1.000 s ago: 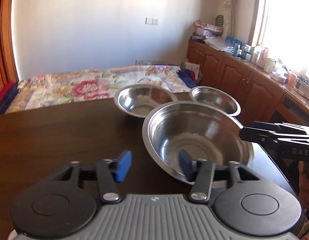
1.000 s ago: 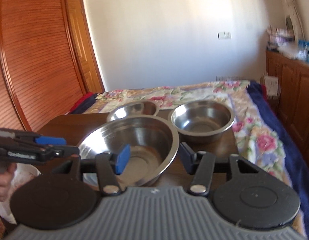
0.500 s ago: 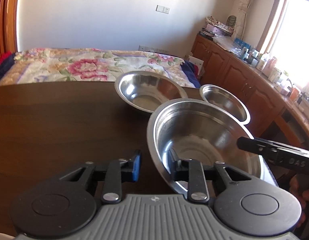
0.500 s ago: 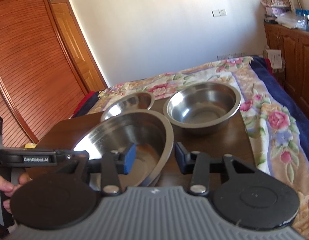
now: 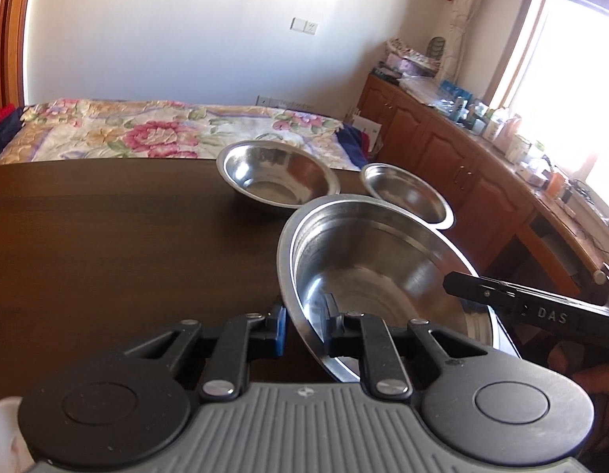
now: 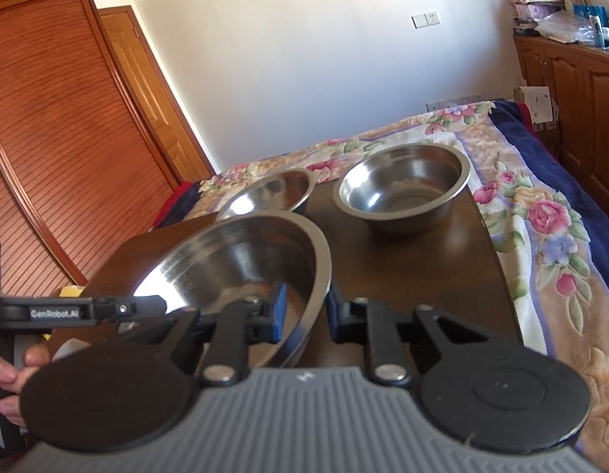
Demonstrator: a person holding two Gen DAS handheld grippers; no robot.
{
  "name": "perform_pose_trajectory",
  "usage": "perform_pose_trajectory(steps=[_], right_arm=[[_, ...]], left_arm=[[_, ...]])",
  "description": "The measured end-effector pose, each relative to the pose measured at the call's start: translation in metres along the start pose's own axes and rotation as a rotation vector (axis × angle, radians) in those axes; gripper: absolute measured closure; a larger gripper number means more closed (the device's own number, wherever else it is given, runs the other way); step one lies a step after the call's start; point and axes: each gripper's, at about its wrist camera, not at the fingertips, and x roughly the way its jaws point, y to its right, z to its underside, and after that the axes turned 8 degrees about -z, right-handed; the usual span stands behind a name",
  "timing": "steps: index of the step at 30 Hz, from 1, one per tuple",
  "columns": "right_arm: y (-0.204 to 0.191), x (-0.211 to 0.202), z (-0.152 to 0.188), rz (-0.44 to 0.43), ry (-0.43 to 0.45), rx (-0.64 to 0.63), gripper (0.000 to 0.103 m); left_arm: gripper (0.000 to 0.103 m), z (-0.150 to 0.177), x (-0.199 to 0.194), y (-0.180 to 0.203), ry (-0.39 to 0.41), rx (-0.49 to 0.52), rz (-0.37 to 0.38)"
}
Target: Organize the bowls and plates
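While my left gripper (image 5: pixel 304 325) and right gripper (image 6: pixel 304 311) have just been closing, each now pinches the big bowl's (image 5: pixel 367 260) rim on the dark table (image 5: pixel 107 244); two smaller bowls sit at its twelve o'clock

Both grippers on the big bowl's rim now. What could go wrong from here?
1. The left gripper and right gripper, jaws just closing, pinch only the thin rim of the large stainless steel bowl; it may slip.
2. Lifting could knock the deep steel bowl near the dark wooden table edge.
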Motion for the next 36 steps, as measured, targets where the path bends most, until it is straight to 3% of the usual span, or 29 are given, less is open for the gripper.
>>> perform_pose_trajectory(steps=[9, 18, 36], right_arm=[[-0.028, -0.030, 0.017, 0.000, 0.010, -0.046, 0.080], [-0.045, -0.040, 0.035, 0.009, -0.008, -0.092, 0.080], [-0.052, -0.047, 0.055, 0.019, -0.044, -0.103, 0.080]], left_arm=[[0.082, 0.032, -0.042, -0.002, 0.007, -0.010, 0.043], [0.082, 0.056, -0.063, -0.001, 0.033, 0.058, 0.004], [0.081, 0.078, -0.063, -0.007, 0.001, 0.083, 0.008]])
